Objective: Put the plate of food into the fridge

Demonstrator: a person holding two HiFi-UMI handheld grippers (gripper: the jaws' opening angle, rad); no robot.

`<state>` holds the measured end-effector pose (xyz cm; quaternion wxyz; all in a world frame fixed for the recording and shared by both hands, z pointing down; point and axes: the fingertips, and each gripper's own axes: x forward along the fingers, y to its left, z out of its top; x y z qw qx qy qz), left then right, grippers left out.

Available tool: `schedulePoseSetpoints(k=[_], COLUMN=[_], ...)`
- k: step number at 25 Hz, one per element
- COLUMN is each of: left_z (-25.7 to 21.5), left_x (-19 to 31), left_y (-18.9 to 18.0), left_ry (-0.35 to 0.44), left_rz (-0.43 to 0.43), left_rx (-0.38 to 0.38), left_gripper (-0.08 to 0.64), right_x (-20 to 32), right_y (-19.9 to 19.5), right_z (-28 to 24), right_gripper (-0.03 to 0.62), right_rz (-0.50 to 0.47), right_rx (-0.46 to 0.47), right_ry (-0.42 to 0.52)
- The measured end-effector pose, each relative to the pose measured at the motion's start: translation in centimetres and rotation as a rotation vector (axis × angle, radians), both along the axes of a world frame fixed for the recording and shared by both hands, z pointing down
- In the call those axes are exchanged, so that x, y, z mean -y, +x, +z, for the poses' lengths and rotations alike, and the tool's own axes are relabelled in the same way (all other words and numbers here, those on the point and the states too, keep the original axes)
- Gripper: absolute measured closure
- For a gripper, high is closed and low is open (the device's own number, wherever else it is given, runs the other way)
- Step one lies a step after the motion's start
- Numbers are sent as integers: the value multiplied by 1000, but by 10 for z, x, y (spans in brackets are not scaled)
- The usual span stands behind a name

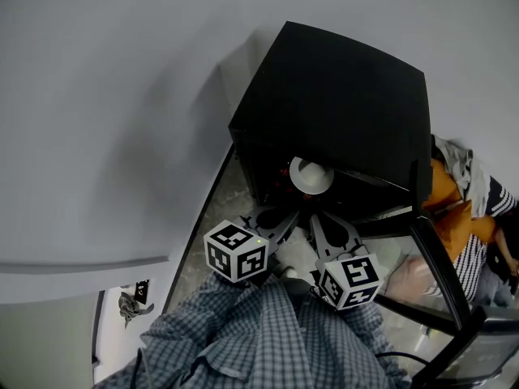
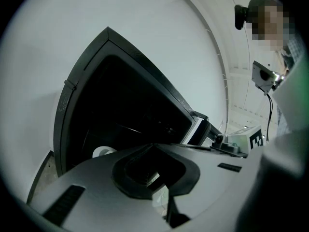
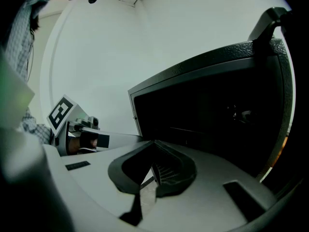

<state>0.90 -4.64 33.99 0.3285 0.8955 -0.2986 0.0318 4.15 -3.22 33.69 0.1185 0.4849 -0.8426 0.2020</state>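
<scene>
Two grippers sit low in the head view, just above the wearer's checked shirt (image 1: 268,331). The left gripper (image 1: 276,220) and the right gripper (image 1: 331,232) lie side by side and point into the open front of a small black fridge (image 1: 340,96). Each gripper's own view shows its fingers pressed together with nothing between them, so both are empty.

Just past the fingertips, inside the dark cabinet, is a round white plate (image 1: 310,177). It appears to rest on a shelf near the front, and it is apart from both grippers. The food on it is too dark to make out.

Judging by this, the placing looks done. What seems left is to draw the grippers back and shut the door (image 1: 442,266), which stands swung out on the right.

Room to move is tight. The grippers sit close in front of the opening, with the frame on either side. A pale wall (image 1: 105,96) runs beside the fridge on the left, with a narrow strip of floor (image 1: 220,205) between them. On the right the open door blocks sideways travel, and another person (image 1: 466,213) is just beyond it. The clearest way out seems to be straight back toward the wearer.
</scene>
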Motion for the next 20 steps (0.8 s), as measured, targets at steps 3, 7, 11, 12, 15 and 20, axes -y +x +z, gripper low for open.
schedulePoseSetpoints(k=[3,7,11,12,15,20], left_z=[0,2,5,6,7,8], left_x=[-2,-4,-5,-4,-3,0], left_y=[1,1,-1,-1,-4,-9], left_ry=[-3,-11,-21,-24,-29,-29], left_rz=[1,1,-6,-9,-12,-12], left_rx=[-2,-5,-2,0,3,7], left_gripper=[552,552,552,552,552,552], right_x=[-1,-1,-4,-4,-4,-4], right_y=[1,3,3,3,1,-1], right_z=[1,3,5,5,6,8], right_gripper=[586,586,586,586,586,586], right_rz=[-3,0,-6,-9,-14,-20], right_rx=[-4,-14,-19,-21,-30,-38], right_ry=[-2,-6,-15,-18,-21,-26])
